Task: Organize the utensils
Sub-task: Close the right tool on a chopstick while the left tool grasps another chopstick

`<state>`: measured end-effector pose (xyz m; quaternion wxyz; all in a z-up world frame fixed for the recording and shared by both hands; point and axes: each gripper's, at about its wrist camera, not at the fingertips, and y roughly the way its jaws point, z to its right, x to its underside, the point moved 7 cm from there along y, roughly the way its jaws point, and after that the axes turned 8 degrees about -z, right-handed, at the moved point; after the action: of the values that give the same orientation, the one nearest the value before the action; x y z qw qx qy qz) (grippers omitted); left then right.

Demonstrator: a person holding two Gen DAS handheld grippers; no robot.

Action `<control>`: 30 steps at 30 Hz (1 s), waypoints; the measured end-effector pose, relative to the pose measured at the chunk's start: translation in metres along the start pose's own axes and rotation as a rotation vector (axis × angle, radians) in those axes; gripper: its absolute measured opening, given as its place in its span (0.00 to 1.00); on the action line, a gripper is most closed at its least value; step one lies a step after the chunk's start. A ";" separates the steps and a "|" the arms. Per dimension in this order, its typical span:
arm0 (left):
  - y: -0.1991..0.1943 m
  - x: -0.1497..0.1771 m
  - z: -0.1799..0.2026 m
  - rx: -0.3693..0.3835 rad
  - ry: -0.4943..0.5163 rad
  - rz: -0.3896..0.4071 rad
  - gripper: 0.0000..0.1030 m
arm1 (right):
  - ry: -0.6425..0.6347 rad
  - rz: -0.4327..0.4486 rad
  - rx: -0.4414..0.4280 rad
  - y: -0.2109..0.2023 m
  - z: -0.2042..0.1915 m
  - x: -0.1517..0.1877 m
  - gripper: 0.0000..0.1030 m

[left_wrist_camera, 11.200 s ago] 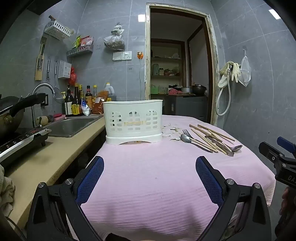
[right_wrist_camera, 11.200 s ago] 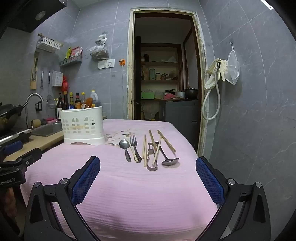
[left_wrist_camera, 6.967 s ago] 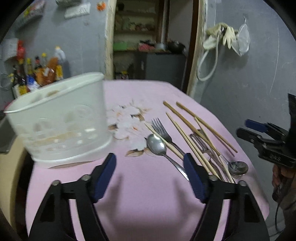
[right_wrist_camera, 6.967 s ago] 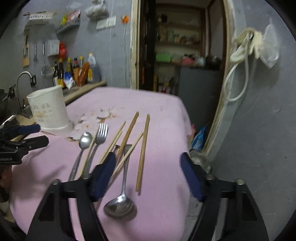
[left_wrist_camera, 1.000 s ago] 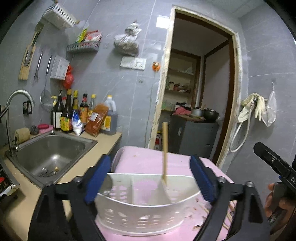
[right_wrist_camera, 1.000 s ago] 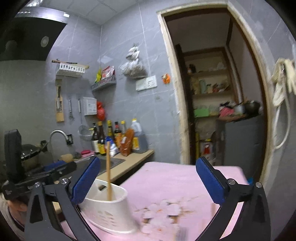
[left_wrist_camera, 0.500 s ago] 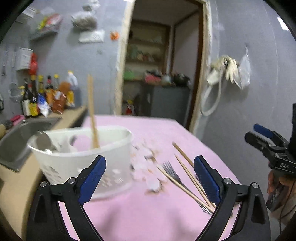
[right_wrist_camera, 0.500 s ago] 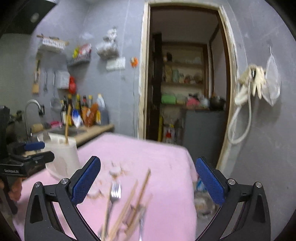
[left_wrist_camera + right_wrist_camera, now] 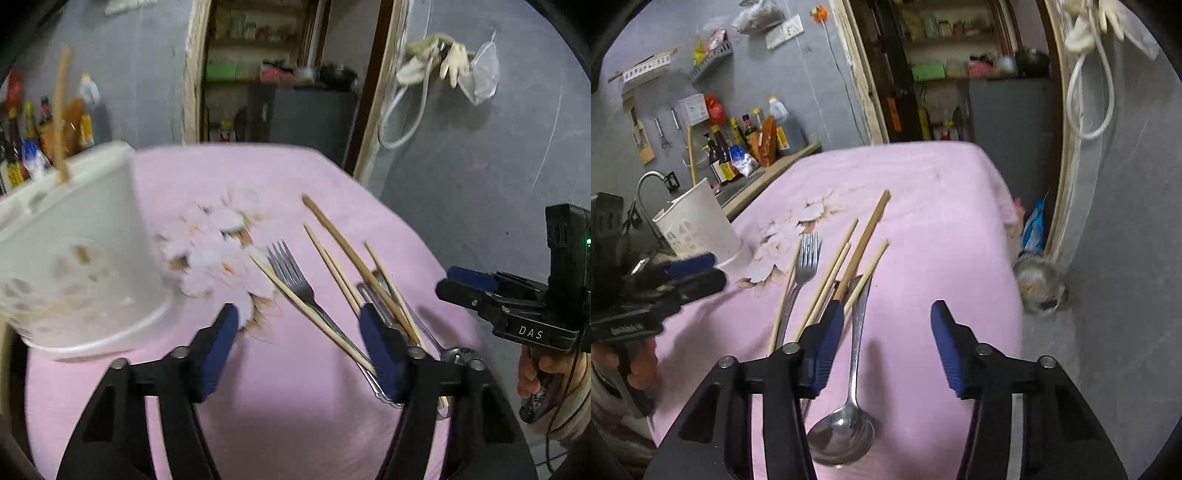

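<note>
Left wrist: left gripper narrowing over the fork, gripping nothing; caddy at nine o'clock.
Right wrist: right gripper narrowing too, apparently empty above the ladle; crossed chopsticks could drag along
</note>
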<state>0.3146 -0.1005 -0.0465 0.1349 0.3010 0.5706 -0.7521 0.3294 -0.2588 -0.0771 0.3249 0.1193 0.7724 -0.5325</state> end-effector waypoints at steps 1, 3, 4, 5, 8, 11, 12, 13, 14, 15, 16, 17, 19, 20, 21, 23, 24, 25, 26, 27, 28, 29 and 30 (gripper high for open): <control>0.007 -0.001 0.000 0.011 -0.008 -0.025 0.51 | 0.003 -0.013 -0.007 0.003 0.001 0.000 0.43; 0.019 -0.004 -0.001 0.026 -0.030 -0.069 0.42 | 0.007 -0.035 -0.024 0.011 0.001 -0.003 0.42; 0.021 -0.005 -0.004 0.033 -0.042 -0.084 0.39 | 0.006 -0.043 -0.028 0.014 0.000 -0.004 0.41; 0.025 -0.008 -0.006 0.043 -0.057 -0.101 0.36 | 0.005 -0.050 -0.032 0.017 0.001 -0.006 0.39; 0.038 -0.014 -0.013 0.072 -0.110 -0.146 0.29 | 0.008 -0.068 -0.054 0.025 0.001 -0.012 0.36; 0.047 -0.018 -0.018 0.084 -0.145 -0.174 0.23 | 0.014 -0.085 -0.073 0.034 0.002 -0.019 0.33; 0.052 -0.019 -0.020 0.093 -0.159 -0.189 0.21 | 0.018 -0.090 -0.078 0.037 0.003 -0.021 0.32; 0.054 -0.019 -0.021 0.101 -0.168 -0.200 0.20 | 0.021 -0.096 -0.083 0.040 0.003 -0.023 0.32; 0.057 -0.019 -0.022 0.106 -0.179 -0.211 0.17 | 0.027 -0.101 -0.090 0.042 0.004 -0.026 0.31; 0.059 -0.020 -0.024 0.108 -0.187 -0.213 0.16 | 0.032 -0.103 -0.097 0.044 0.004 -0.028 0.31; 0.060 -0.022 -0.026 0.111 -0.197 -0.210 0.15 | 0.035 -0.107 -0.101 0.045 0.004 -0.030 0.31; 0.061 -0.023 -0.028 0.114 -0.203 -0.211 0.15 | 0.036 -0.111 -0.103 0.046 0.004 -0.032 0.31; 0.061 -0.025 -0.032 0.122 -0.222 -0.210 0.14 | 0.038 -0.118 -0.103 0.048 0.004 -0.035 0.31; 0.062 -0.025 -0.033 0.122 -0.229 -0.211 0.11 | 0.040 -0.126 -0.099 0.050 0.004 -0.036 0.31; 0.061 -0.023 -0.034 0.119 -0.231 -0.209 0.09 | 0.040 -0.131 -0.094 0.052 0.004 -0.037 0.31; 0.060 -0.022 -0.034 0.119 -0.238 -0.204 0.08 | 0.038 -0.138 -0.080 0.055 0.003 -0.040 0.31; 0.061 -0.022 -0.034 0.120 -0.244 -0.202 0.08 | 0.040 -0.140 -0.072 0.057 0.003 -0.042 0.31; 0.061 -0.024 -0.036 0.123 -0.248 -0.202 0.08 | 0.035 -0.143 -0.064 0.059 0.002 -0.043 0.31; 0.060 -0.024 -0.037 0.126 -0.252 -0.202 0.08 | 0.026 -0.145 -0.056 0.061 0.000 -0.045 0.31; 0.060 -0.024 -0.037 0.128 -0.254 -0.203 0.07 | 0.021 -0.147 -0.050 0.062 0.001 -0.046 0.30; 0.058 -0.021 -0.034 0.129 -0.256 -0.202 0.07 | 0.014 -0.153 -0.041 0.063 -0.001 -0.046 0.29; 0.058 -0.021 -0.035 0.130 -0.257 -0.203 0.07 | 0.008 -0.158 -0.038 0.064 -0.003 -0.046 0.29; 0.058 -0.022 -0.035 0.130 -0.258 -0.204 0.06 | -0.006 -0.164 -0.023 0.065 -0.005 -0.046 0.27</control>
<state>0.3739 -0.0885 -0.0844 0.1102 0.1504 0.5264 -0.8295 0.3969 -0.2208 -0.0954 0.2839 0.0500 0.7846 -0.5489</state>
